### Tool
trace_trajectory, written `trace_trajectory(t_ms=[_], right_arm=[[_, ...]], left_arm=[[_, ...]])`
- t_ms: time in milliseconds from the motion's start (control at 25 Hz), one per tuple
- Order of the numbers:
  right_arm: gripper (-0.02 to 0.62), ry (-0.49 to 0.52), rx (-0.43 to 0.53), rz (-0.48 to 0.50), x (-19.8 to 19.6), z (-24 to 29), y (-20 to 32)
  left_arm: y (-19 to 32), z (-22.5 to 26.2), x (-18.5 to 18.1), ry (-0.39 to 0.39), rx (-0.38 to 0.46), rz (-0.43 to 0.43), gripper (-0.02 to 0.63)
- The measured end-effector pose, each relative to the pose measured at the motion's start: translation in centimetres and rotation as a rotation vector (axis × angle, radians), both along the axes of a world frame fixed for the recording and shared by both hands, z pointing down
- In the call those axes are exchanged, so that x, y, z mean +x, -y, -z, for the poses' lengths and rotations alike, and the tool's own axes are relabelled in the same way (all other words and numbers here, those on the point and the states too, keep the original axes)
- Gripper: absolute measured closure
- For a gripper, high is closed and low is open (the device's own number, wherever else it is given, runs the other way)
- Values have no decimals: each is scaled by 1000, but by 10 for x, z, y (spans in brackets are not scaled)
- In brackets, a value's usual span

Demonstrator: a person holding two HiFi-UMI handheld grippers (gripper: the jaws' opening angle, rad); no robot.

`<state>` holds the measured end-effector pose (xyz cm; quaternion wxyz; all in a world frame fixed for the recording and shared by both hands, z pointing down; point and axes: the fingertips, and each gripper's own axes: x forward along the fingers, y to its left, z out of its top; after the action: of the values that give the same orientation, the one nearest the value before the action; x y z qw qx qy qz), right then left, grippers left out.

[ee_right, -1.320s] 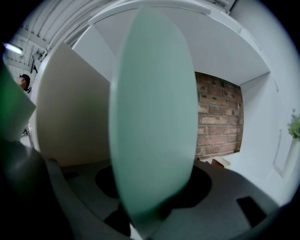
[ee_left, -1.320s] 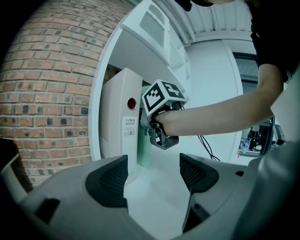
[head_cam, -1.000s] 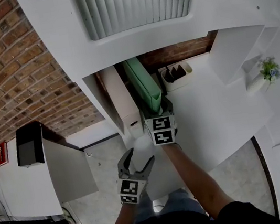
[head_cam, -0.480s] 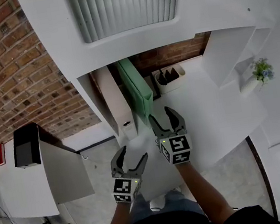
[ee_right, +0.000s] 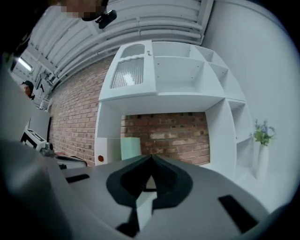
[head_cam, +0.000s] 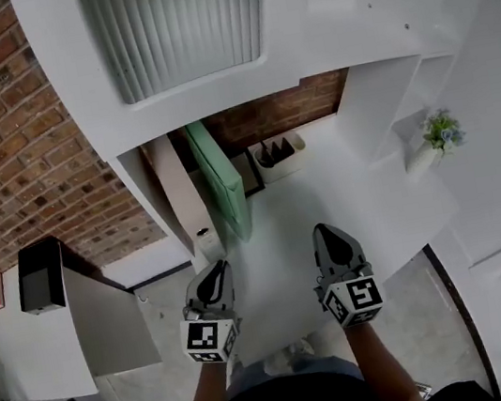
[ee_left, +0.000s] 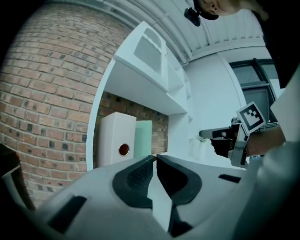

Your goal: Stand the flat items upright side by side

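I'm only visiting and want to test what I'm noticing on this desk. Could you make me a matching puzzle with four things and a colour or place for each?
Things:
1. box file with a round hole
2. folder beside it
3. desk organiser
4. flower vase

Descriptions:
A. green, upright
B. far right, apart from the others
C. white, upright, leftmost
D. at the back by the brick wall, holding dark things

Pairs: 1-C, 2-A, 3-D, 4-B

On the bench (head_cam: 346,202), the box file (head_cam: 176,193) stands leftmost, the folder (head_cam: 219,183) upright just right of it, the small holder (head_cam: 279,158) further right.
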<state>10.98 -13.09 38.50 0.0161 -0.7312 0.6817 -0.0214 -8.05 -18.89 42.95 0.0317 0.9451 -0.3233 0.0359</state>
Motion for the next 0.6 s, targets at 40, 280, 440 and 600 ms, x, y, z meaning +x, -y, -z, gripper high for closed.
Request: trace_trajectory(t_ms=[40, 280, 440, 600], right_arm=[[597, 4, -1, -5, 5, 0, -8], [597, 21, -17, -36, 30, -4, -40], [597, 28, -40, -51, 41, -9, -57], [598, 30, -67, -45, 47, -14, -67]], left_arm=[[-3, 2, 3, -2, 6, 1, 580], [-9, 11, 6, 11, -11, 31, 597], [-12, 12, 6, 7, -41, 48, 597], [-16, 10, 15, 14, -44, 37, 597]])
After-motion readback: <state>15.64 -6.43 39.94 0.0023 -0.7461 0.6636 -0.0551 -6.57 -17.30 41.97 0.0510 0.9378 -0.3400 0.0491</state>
